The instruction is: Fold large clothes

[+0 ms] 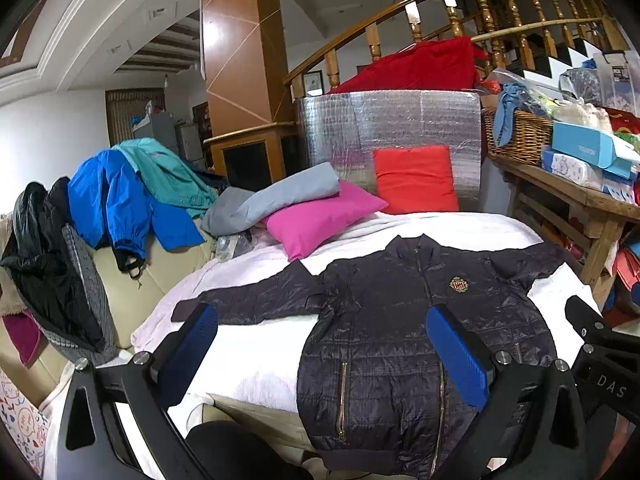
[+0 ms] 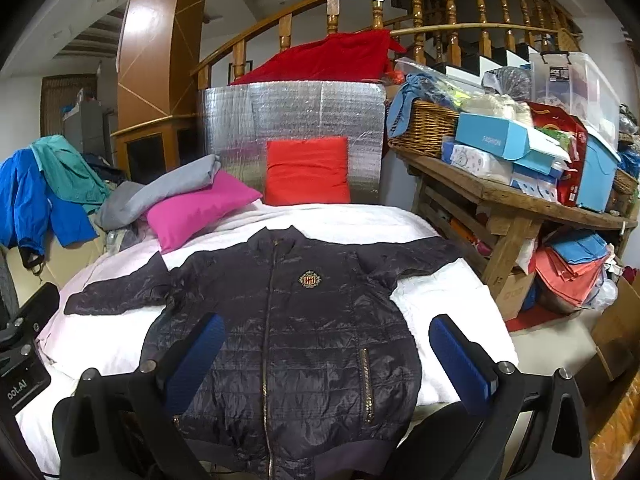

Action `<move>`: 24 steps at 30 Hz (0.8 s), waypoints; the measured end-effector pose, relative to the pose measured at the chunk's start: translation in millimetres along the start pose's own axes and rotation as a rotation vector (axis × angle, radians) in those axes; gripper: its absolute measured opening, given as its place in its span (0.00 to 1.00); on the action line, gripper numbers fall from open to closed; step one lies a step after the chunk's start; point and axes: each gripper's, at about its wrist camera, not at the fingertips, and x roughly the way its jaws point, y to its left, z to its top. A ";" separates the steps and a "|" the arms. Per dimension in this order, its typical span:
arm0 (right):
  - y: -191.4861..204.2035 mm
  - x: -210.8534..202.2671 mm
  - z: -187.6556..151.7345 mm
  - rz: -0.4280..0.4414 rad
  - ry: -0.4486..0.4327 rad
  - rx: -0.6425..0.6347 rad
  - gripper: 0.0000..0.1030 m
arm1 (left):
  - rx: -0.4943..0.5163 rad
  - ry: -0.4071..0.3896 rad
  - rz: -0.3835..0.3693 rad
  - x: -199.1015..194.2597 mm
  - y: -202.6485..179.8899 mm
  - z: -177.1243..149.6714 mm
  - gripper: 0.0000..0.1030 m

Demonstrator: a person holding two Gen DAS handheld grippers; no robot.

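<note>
Both grippers (image 1: 322, 348) (image 2: 324, 356) hover, jaws wide, over a quilted, shiny jacket (image 2: 280, 344) lying flat on the bed (image 2: 352, 224). Only the left view shows black coats (image 1: 44, 256).

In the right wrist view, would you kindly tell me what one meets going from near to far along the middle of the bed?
Dark quilted jacket lying flat, front up → bare white bedcover → red cushion → silver foil panel → red cloth on top of it → wooden stair railing.
</note>
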 end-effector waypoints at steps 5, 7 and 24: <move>6.6 0.1 -1.4 0.007 0.001 -0.019 1.00 | -0.012 0.002 0.005 1.2 3.3 -2.7 1.00; 7.6 -0.5 -1.9 0.009 0.001 -0.019 1.00 | -0.013 0.002 0.005 1.6 3.9 -3.1 1.00; 6.2 -1.7 -2.5 0.009 0.004 -0.018 1.00 | -0.024 0.017 0.005 7.0 6.8 -6.4 1.00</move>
